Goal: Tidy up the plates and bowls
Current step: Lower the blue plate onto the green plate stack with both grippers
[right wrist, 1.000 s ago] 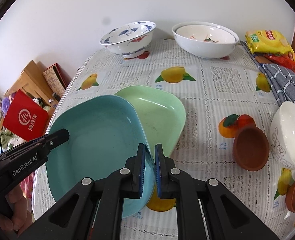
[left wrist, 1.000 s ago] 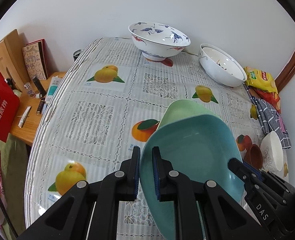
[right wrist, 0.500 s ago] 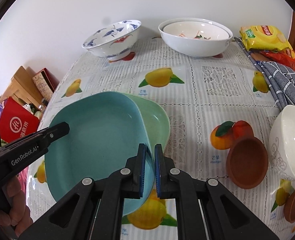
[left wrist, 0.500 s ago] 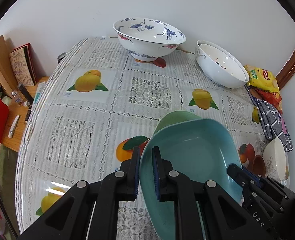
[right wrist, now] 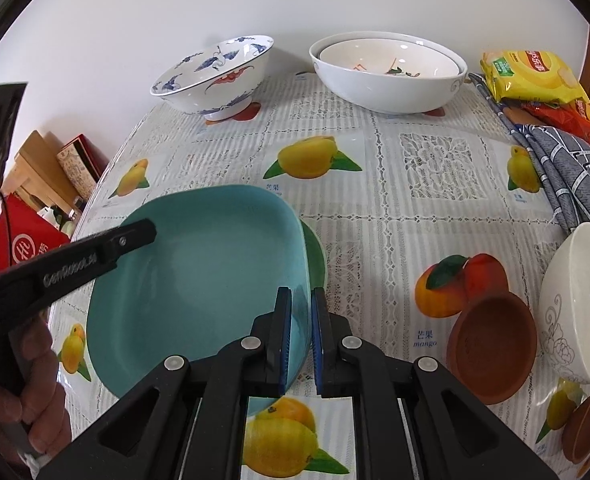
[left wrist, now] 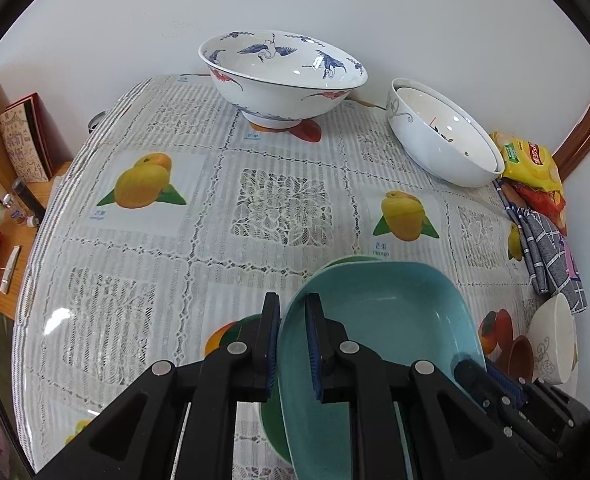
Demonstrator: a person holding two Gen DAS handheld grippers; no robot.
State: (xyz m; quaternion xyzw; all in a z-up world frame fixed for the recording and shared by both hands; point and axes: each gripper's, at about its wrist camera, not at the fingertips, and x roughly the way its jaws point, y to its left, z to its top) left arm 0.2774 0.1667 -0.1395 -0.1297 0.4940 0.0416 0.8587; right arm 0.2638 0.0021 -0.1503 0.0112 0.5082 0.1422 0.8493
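Observation:
A teal square plate (left wrist: 383, 320) is gripped at two opposite rims. My left gripper (left wrist: 291, 306) is shut on its left rim, and my right gripper (right wrist: 301, 300) is shut on its near right rim. The plate lies almost squarely over a green plate (right wrist: 316, 256), of which only a sliver shows past the teal edge. I cannot tell whether the two plates touch. In the left wrist view the green plate (left wrist: 273, 424) peeks out beneath the teal one. The left gripper's finger (right wrist: 131, 236) reaches over the teal plate (right wrist: 199, 272) in the right wrist view.
At the far side of the table (left wrist: 143, 264) stand a blue-and-white crane bowl (left wrist: 283, 76) and nested white bowls (left wrist: 443, 140). Snack bags (right wrist: 535, 76) and a checked cloth (right wrist: 575, 176) lie at the right. A small white bowl (right wrist: 575, 304) and brown saucers (right wrist: 491, 344) sit near right.
Both grippers carried the teal plate forward and slightly down over the green plate, which now is nearly covered. The far bowls look closer in the left wrist view.

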